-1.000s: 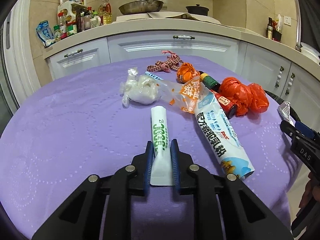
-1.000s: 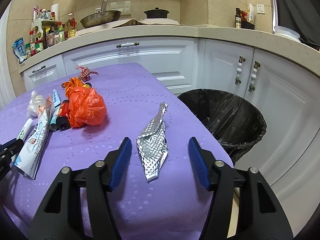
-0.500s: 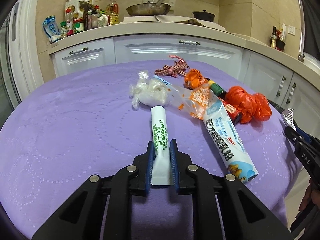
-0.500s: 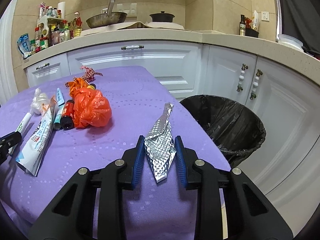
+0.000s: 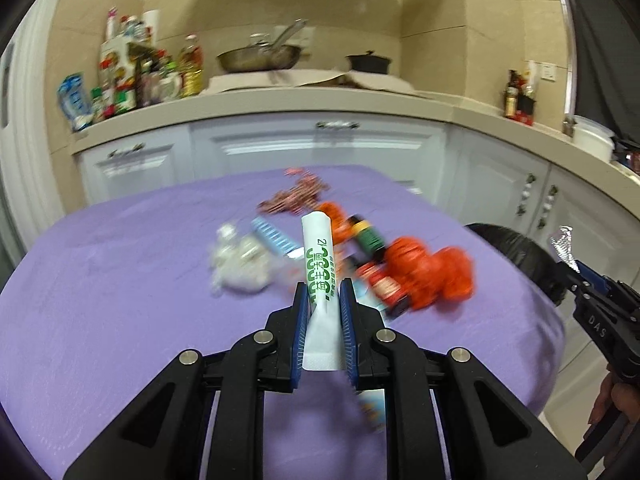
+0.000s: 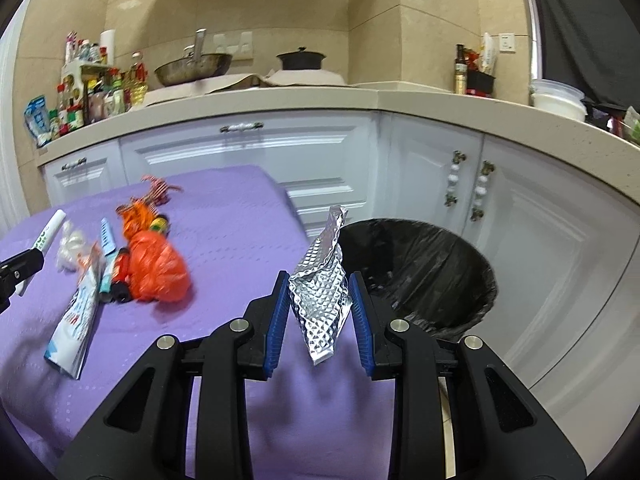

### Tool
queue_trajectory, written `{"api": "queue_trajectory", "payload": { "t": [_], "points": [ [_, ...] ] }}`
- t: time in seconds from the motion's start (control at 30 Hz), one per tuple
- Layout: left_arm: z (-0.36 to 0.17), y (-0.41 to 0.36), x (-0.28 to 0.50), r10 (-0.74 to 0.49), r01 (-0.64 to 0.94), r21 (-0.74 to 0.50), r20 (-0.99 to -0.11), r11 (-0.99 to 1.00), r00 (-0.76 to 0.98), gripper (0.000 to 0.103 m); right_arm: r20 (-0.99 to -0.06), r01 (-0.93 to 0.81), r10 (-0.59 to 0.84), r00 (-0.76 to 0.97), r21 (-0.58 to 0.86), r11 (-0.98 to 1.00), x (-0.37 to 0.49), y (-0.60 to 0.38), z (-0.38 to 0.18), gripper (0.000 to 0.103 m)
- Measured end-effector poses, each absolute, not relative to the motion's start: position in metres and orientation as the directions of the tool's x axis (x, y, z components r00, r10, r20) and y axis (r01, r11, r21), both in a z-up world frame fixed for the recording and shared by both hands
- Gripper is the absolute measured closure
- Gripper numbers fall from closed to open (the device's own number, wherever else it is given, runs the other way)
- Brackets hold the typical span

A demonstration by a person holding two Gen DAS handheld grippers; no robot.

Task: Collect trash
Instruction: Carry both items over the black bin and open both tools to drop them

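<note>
Two bits of trash in hand at once. Holding a white tube (image 5: 318, 256) by its flat crimped tail in the left gripper (image 5: 323, 292), jaws nearly closed and squeezing it, cap end sticking out forward above the purple tablecloth (image 5: 120, 280). Over in the right gripper (image 6: 319, 280), jaws just been closing and now pinching a crinkled silver foil wrapper (image 6: 320, 300) across its wide middle, twisted end poking up, just past the table edge and near the black-lined bin (image 6: 432, 272).

Guessing next to no weight in either. Semi-stiff by the look of the tube, so fine to grip at the flat tail, but probably slick plastic, so likely to slide if swung hard. Floppy and easily crushed for the foil, no harm in squashing it, though probably more of a flutter than a straight drop. Best to get right over the bin's mouth before letting go.

Plenty left on the cloth: orange bag (image 6: 158, 266), small bottles, a long blue-and-white packet (image 6: 76, 320). Blurry in the left view, sharper in the right.
</note>
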State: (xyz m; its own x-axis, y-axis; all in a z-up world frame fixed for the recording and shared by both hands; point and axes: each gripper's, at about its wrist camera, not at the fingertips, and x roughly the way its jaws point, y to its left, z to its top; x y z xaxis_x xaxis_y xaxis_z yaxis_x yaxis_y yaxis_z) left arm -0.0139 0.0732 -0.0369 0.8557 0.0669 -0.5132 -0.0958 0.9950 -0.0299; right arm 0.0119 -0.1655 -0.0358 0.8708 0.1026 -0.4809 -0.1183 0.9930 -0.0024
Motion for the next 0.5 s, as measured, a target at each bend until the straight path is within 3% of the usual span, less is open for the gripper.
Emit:
{"api": "queue_trajectory", "payload": {
  "t": [0.5],
  "points": [
    [-0.006,-0.029,0.051,-0.156,0.143,-0.063,-0.460,0.988,0.874,0.085,-0.439,0.000,0.005,0.899,0.011,1.000,0.038,-0.236,-0.017,0.074]
  ]
}}
